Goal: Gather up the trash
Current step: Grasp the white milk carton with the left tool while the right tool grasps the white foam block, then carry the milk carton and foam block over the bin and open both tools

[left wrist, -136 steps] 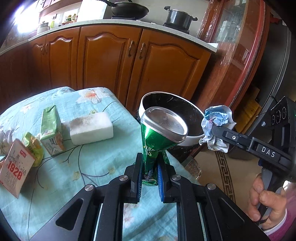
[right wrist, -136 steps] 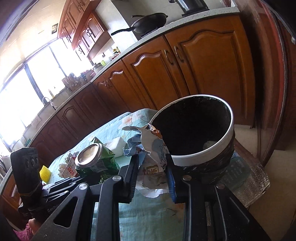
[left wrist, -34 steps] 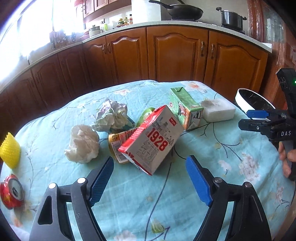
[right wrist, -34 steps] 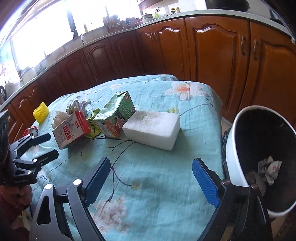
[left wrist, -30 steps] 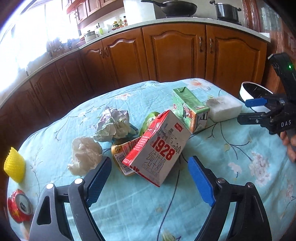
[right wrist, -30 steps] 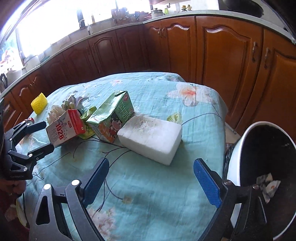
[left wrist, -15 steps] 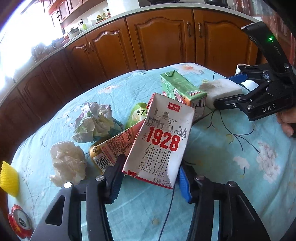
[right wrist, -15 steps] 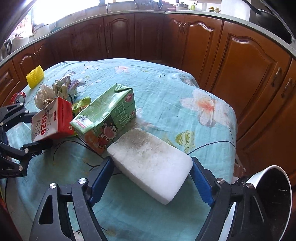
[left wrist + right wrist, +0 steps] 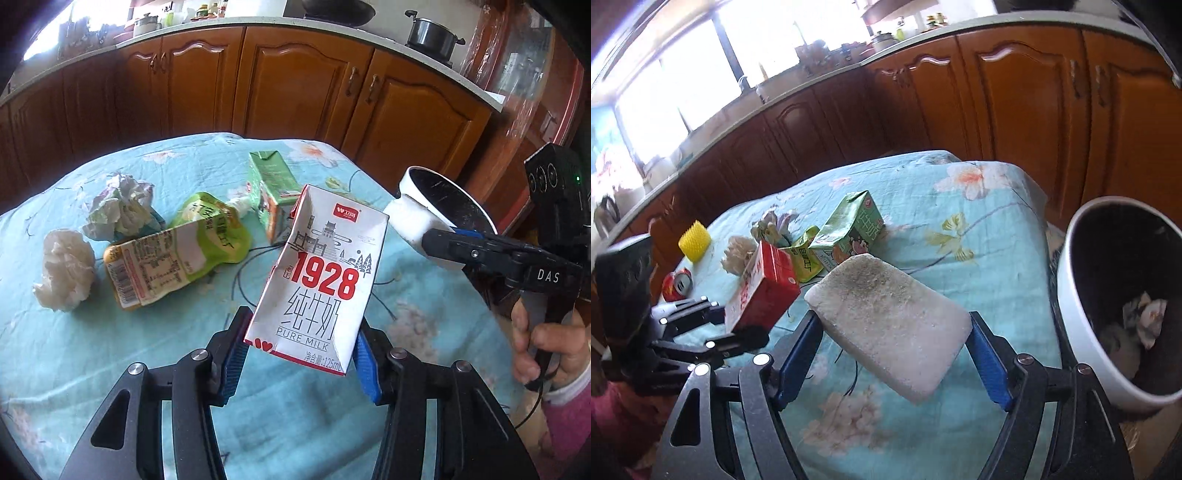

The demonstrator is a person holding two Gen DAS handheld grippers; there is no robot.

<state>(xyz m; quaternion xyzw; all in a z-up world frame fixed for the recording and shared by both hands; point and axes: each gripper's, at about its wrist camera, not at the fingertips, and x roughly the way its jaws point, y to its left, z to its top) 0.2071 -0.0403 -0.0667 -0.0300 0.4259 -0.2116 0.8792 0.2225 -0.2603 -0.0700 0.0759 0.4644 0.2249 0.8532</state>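
Note:
My left gripper (image 9: 303, 332) is shut on a white and red milk carton (image 9: 325, 280) marked 1928, held tilted above the table. In the right wrist view, my right gripper (image 9: 894, 343) is shut on a white foam block (image 9: 879, 302), lifted clear of the cloth. The left wrist view shows that foam block (image 9: 406, 221) in front of the bin (image 9: 417, 177). The bin (image 9: 1071, 295), white-rimmed and black inside, stands off the table's right edge with crumpled paper in it. A green carton (image 9: 273, 184), a green pouch (image 9: 173, 254), crumpled paper (image 9: 118, 206) and a tissue wad (image 9: 64, 269) lie on the table.
The table (image 9: 110, 350) has a turquoise floral cloth. A red can (image 9: 677, 284) and a yellow ridged thing (image 9: 694, 240) sit near its far left side. Wooden kitchen cabinets (image 9: 303, 85) run behind. A hand (image 9: 546, 347) grips the right gripper's handle.
Both grippers were open a second ago. The left closed on the milk carton and raised it. The right closed on the foam block and lifted it off the cloth.

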